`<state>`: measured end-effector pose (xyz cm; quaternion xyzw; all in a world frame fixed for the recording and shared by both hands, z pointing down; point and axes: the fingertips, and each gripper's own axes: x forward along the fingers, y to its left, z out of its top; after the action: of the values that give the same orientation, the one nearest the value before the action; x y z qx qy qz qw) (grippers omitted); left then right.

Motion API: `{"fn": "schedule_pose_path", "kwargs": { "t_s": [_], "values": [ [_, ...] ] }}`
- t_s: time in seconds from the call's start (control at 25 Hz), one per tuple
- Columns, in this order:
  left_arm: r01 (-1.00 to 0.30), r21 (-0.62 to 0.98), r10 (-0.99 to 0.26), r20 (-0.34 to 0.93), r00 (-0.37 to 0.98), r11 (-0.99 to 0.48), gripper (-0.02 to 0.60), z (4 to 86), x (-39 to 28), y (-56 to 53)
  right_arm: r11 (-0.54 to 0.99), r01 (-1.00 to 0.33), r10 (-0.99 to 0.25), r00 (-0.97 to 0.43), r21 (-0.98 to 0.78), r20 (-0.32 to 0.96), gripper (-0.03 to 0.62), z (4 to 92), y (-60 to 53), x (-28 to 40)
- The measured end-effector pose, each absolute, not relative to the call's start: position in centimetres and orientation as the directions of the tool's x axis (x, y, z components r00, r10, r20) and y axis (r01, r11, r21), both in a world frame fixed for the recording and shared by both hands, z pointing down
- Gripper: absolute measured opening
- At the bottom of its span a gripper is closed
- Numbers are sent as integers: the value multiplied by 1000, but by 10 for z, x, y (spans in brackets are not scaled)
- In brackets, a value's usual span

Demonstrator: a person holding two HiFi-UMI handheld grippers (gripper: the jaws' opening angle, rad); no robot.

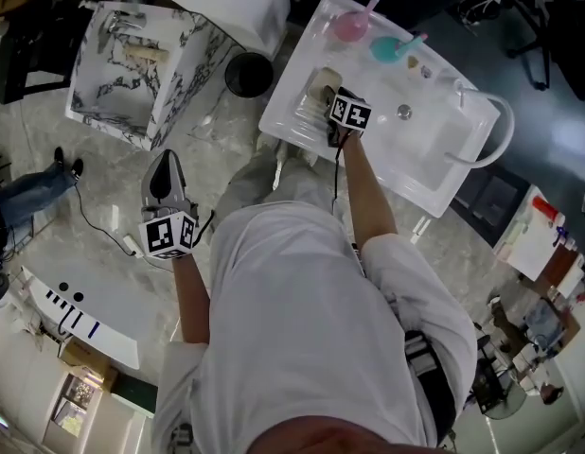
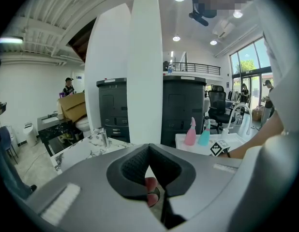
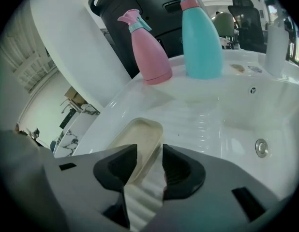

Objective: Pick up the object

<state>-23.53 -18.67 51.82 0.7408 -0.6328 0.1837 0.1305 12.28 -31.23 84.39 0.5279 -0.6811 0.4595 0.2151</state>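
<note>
A shallow beige dish (image 1: 319, 83) (image 3: 140, 138) lies on the ribbed left side of a white sink unit (image 1: 434, 164) (image 3: 212, 115). My right gripper (image 1: 327, 100) (image 3: 148, 154) reaches down onto it. Its dark jaws straddle the dish's right rim, one over the inside and one outside, shut on that rim. My left gripper (image 1: 164, 173) (image 2: 149, 146) hangs by the person's left side, away from the sink. Its jaws meet and hold nothing.
A pink spray bottle (image 1: 351, 25) (image 3: 149, 52) and a teal one (image 1: 387, 49) (image 3: 200, 37) stand at the sink's back edge. The basin with its drain (image 3: 261, 148) and a curved faucet (image 1: 496, 126) lie to the right. A marble table (image 1: 132, 64) and a black bin (image 1: 248, 74) stand on the left.
</note>
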Motion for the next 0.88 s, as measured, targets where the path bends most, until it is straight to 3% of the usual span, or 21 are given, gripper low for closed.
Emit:
{"fn": "schedule_pose_path", "kwargs": {
  "t_s": [0.28,0.88],
  "values": [
    [-987,-45,-891,437,121,-156,1,519,-237,-183,6,-940,-502,-298,-342,812,40,848,-311,129],
    [-978,-31,-896,407,178,-208,0,515,-231,-190,50,-910,-521,-376,-412,766,21,823,-295,116]
  ]
}}
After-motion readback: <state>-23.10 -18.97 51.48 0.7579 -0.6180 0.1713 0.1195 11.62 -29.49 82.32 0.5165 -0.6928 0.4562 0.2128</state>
